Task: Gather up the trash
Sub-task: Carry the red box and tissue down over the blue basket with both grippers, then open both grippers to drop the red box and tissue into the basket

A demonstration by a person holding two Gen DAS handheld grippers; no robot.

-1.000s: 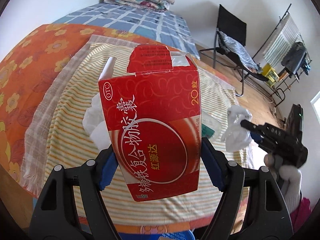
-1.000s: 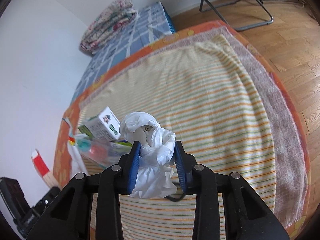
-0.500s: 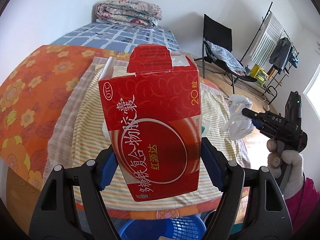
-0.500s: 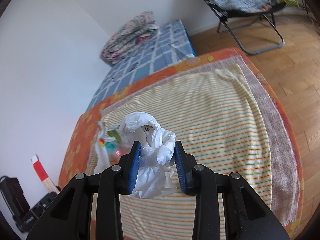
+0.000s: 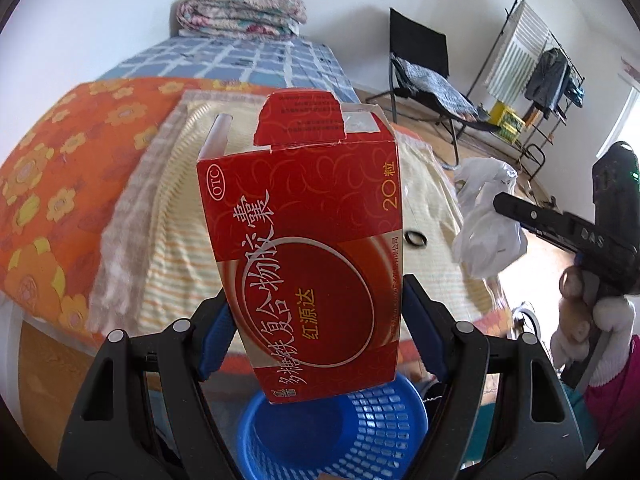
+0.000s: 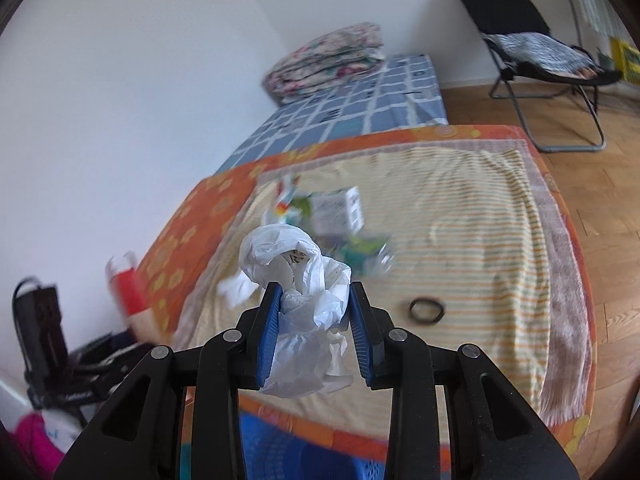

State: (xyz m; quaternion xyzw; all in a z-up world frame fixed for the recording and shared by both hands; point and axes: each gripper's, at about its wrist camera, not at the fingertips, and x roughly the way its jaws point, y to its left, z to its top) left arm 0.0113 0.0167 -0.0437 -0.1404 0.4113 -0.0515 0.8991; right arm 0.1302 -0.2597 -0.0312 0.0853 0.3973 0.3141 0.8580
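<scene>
The left gripper [image 5: 316, 336] is clamping the red medicine box [image 5: 308, 248] upright, its long axis standing, right above the blue basket [image 5: 336, 432] below the bed's near edge [image 5: 52, 312]; the right gripper [image 6: 316, 340] is pinching a crumpled white plastic bag [image 6: 304, 280] beside it, seemingly a little farther from the basket.

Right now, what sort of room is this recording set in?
Most likely a bedroom in a home: a bed with striped and floral covers, a folded quilt at its far end, and a clothes rack beside a folding chair on a wooden floor.
</scene>
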